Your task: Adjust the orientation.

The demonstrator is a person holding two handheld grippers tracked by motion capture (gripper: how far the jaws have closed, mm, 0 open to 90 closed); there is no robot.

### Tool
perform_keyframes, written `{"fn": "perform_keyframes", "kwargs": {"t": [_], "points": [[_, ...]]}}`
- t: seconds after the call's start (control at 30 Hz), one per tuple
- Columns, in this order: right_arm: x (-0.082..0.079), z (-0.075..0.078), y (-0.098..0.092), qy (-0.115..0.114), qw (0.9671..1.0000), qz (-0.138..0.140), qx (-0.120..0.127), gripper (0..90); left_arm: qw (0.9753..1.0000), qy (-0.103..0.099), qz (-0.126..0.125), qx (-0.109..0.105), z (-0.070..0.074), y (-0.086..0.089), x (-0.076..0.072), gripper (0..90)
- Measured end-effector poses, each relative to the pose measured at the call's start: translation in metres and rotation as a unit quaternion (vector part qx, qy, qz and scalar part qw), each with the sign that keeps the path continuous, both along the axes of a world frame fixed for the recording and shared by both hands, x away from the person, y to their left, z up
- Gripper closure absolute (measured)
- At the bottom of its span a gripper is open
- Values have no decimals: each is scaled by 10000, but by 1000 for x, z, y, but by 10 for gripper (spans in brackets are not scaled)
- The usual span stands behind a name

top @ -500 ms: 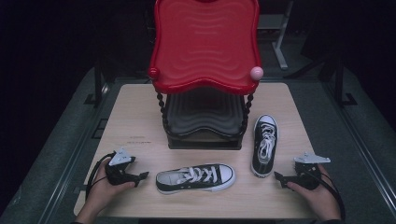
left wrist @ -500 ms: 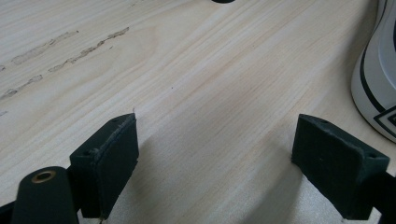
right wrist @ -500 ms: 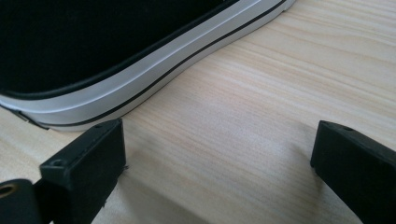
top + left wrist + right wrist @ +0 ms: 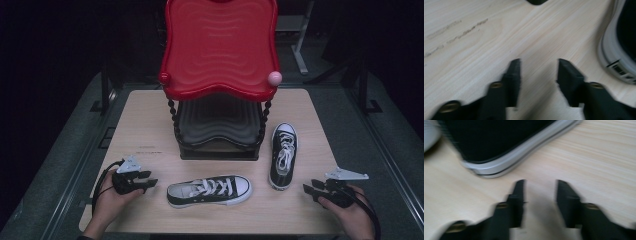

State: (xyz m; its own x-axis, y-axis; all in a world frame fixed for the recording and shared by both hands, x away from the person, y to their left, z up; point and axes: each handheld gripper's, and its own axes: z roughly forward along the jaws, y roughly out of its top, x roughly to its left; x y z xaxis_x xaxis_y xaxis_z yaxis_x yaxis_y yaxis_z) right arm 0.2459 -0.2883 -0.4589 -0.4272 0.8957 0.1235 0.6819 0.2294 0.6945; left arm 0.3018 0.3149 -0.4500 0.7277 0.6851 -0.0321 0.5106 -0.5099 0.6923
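Observation:
Two black sneakers with white laces lie on the wooden table (image 4: 150, 125). One shoe (image 4: 209, 190) lies sideways at the front centre, toe to the right. The other shoe (image 4: 284, 155) points away, right of the rack. My left gripper (image 4: 151, 183) rests on the table just left of the front shoe, jaws apart and empty; the left gripper view has the heel of that shoe (image 4: 616, 47) at its right edge. My right gripper (image 4: 306, 191) sits at the front right, open and empty, close to the heel of the right shoe (image 4: 506, 147).
A two-tier rack stands mid-table: a red wavy tray (image 4: 220, 47) on top with a pink knob (image 4: 274, 78), and a dark lower shelf (image 4: 220, 120) between beaded black posts. Bare wood lies in front of the shoes and at the far left.
Both grippers and hands hold nearly the same places; the shoes and rack have not moved.

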Motion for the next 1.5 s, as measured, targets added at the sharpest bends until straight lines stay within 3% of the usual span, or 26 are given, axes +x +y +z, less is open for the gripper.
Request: {"fn": "perform_keyframes", "kwargs": {"t": [0.03,0.1,0.17,0.27,0.3,0.37,0.5,0.73,0.77,0.97,1.23,1.3,1.5], "points": [[-2,2,2,34,9999,85,43,721,10000,26,-35,-4,3,-2,0,712],[-7,8,8,-1,9995,286,114,828,9999,94,-84,-54,9,-6,1,848],[-10,14,17,25,9986,477,220,893,9998,108,-124,-112,13,-10,3,899],[-14,20,33,52,9958,833,369,899,9994,212,-239,-131,14,-19,7,900],[-15,22,47,50,9932,1077,434,900,9989,246,-355,-184,13,-24,10,900],[-16,23,54,61,9918,1183,478,900,9988,254,-377,-179,13,-27,11,900],[-14,24,85,23,9847,1622,642,900,9980,288,-543,-168,12,-38,16,900],[-4,19,116,73,9784,1963,639,900,9940,532,-925,-240,5,-59,27,900],[-1,17,125,101,9765,2074,583,900,9934,541,-986,-221,4,-61,27,900],[1,14,142,168,9725,2271,497,900,9897,691,-1251,-108,0,-71,25,900],[7,11,147,173,9733,2257,385,900,9874,780,-1377,-94,-1,-73,21,900],[9,12,147,181,9741,2224,368,900,9852,858,-1476,-121,-2,-74,17,900],[26,13,149,111,9808,1935,230,900,9781,1033,-1797,-210,-5,-83,-1,900]]}}
